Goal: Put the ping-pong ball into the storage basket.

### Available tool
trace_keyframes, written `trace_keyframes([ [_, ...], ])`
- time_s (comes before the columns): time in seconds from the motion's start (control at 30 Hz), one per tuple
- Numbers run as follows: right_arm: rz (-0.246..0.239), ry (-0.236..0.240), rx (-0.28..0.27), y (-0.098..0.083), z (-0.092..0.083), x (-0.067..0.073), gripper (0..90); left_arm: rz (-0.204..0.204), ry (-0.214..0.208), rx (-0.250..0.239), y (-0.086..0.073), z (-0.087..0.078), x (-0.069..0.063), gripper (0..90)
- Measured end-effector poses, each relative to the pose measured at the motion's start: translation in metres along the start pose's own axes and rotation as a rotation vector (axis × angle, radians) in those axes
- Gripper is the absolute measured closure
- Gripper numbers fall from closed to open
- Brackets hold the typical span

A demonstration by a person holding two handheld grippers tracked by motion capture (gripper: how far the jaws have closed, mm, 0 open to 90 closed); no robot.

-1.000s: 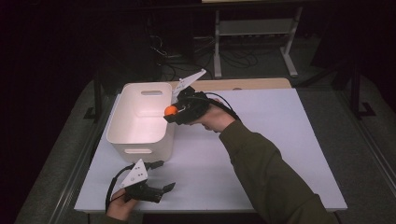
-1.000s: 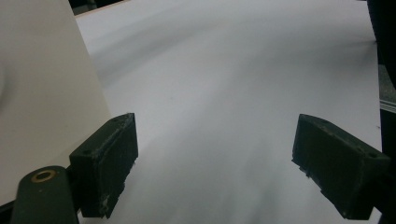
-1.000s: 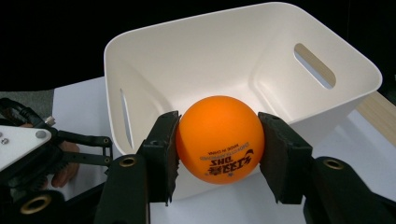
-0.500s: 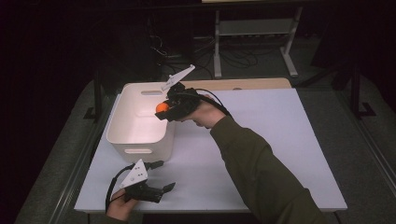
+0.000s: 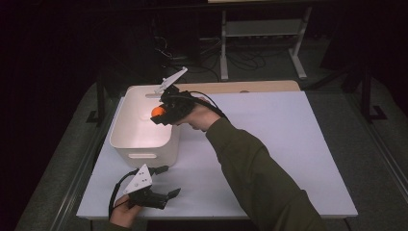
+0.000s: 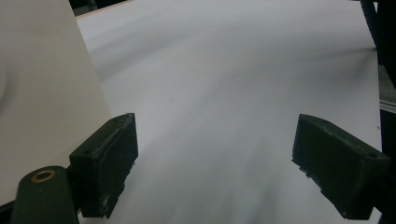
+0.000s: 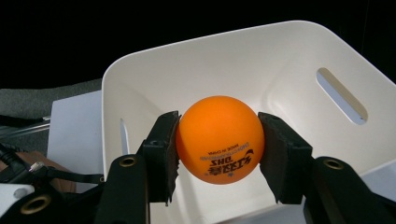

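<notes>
Orange ball (image 7: 220,140) over bin (image 5: 126,118) (white)

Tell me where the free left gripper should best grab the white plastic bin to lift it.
Probably the near end wall of the white plastic bin, at its slot handle. Come from the person's side with the left gripper, one jaw over the rim: the wall is thin and upright, and nearest that open gripper.
</notes>
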State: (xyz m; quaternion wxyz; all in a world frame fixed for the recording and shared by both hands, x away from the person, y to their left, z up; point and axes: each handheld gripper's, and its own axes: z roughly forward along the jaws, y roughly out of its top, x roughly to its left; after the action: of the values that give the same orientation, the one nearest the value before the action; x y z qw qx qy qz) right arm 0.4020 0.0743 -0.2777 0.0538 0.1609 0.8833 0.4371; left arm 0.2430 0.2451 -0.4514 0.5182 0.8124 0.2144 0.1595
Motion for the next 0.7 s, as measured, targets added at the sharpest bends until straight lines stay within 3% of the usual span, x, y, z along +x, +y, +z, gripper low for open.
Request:
trace_keyframes([
  [0.7,-0.015,0.023,0.054,0.009,0.036,0.009,49.7,-0.001,0.000,-0.007,0.000,0.000,0.000,14.1],
])
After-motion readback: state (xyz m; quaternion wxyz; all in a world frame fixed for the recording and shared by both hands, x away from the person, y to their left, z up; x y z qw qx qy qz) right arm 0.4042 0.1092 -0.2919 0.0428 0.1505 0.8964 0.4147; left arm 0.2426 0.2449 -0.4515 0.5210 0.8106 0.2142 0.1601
